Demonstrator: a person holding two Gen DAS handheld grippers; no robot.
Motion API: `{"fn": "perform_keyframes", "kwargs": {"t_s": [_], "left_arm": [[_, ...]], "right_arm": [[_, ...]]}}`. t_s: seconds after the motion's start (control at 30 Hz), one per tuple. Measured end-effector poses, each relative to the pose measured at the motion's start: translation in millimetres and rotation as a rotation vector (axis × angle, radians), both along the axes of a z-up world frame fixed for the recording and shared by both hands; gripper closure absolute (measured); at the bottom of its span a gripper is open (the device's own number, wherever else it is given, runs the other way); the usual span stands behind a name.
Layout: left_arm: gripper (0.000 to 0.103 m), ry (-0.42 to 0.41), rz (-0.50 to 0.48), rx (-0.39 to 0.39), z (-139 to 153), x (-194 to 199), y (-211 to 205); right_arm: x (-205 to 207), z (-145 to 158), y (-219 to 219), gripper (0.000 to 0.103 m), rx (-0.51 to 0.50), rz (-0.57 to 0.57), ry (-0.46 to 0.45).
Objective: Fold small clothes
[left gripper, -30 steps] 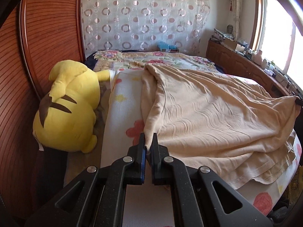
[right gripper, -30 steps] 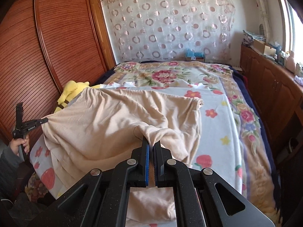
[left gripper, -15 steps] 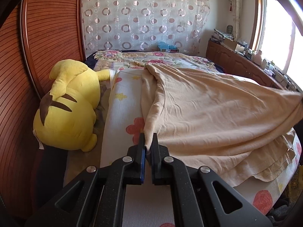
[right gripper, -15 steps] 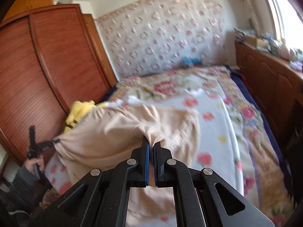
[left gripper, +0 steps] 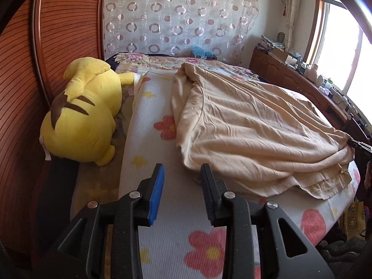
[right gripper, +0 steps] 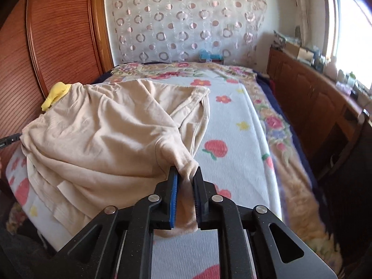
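Note:
A beige garment (left gripper: 251, 125) lies spread and folded over on the flowered bed cover (left gripper: 162, 246). My left gripper (left gripper: 182, 169) is open and empty, just short of the garment's near corner. In the right wrist view the same garment (right gripper: 104, 134) lies to the left, and its sleeve end sits between the fingers of my right gripper (right gripper: 186, 172), whose jaws stand slightly apart with the cloth still between them. The other gripper's tip (right gripper: 9, 139) shows at the garment's far left edge.
A big yellow plush toy (left gripper: 83, 114) lies on the left side of the bed by the wooden wardrobe (left gripper: 21, 74). A wooden cabinet (right gripper: 313, 102) with small items runs along the window side. A circle-patterned curtain (right gripper: 186, 23) hangs behind the headboard.
My left gripper has opened and let go of the garment corner, which now lies on the bed. My right gripper has lowered the sleeve toward the bed and its jaws have parted a little.

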State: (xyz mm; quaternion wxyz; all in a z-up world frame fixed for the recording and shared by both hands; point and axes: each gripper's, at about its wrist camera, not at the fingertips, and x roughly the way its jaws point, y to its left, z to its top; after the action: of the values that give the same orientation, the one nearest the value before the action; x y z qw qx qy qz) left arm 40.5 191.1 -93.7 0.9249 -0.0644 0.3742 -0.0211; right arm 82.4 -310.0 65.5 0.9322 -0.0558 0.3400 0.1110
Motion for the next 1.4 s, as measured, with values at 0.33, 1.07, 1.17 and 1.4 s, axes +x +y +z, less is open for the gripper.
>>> {"fn": "perform_keyframes", "kwargs": {"t_s": [0.33,1.07,1.17,1.4], "left_arm": [[0.070,0.017,-0.031,-0.049,-2.4,12.8,-29.5],[0.098,0.070,-0.043,0.045,-16.7,17.6,-35.3],[0.098,0.012,-0.008,0.043,-5.2,1.4,-35.4],[0.100,-0.105,0.079,-0.016,23.3,-56.3,-31.6]], "right_arm": [[0.2,-26.0,40.9,0.072,-0.025,0.012,-0.003],[23.1,-29.6,29.3,0.062,-0.023,0.000,0.052],[22.3,-29.7,28.6,0.061,-0.020,0.001,0.052],[20.9,-29.6,27.8,0.061,-0.021,0.001,0.051]]}}
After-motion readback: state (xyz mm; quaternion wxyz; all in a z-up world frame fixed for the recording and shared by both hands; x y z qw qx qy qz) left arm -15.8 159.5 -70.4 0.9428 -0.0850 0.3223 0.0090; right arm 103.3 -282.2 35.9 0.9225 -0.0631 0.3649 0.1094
